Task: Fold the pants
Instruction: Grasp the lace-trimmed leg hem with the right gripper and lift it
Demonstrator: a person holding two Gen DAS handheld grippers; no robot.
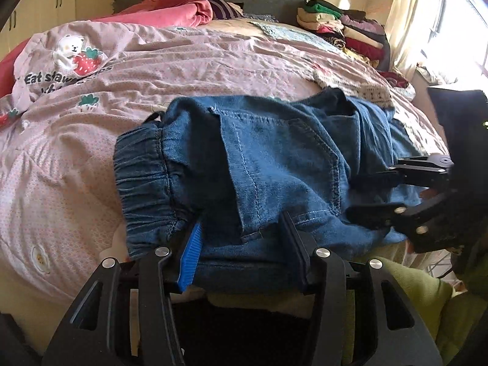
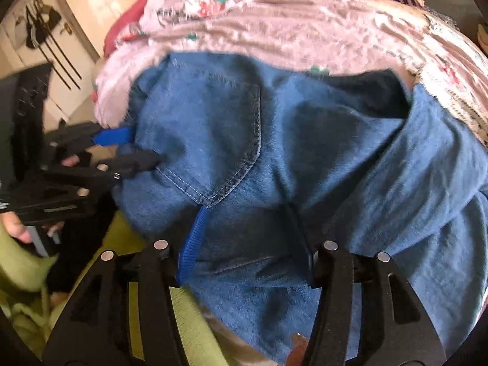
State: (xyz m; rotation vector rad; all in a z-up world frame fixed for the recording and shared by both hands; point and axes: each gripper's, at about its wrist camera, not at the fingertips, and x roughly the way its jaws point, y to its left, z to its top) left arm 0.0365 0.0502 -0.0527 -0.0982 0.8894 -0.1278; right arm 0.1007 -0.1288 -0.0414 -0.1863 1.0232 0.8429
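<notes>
Both tilted down, left hand-held gripper (image 1: 241,244) and right hand-held gripper (image 2: 247,244) straddle jeans (image 1: 274,158), half-wide.

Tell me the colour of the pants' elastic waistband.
Dark blue denim waistband, gathered; clearest in the left wrist view.

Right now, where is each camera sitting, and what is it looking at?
Left wrist: sits on the left claw, looking down over the jeans on the bed; the right claw and fingers show at the right.
Right wrist: sits on the right claw, looking down at the jeans; the left claw and a hand show at the left.
Shared: the jeans, the bed, both claws, open.
</notes>
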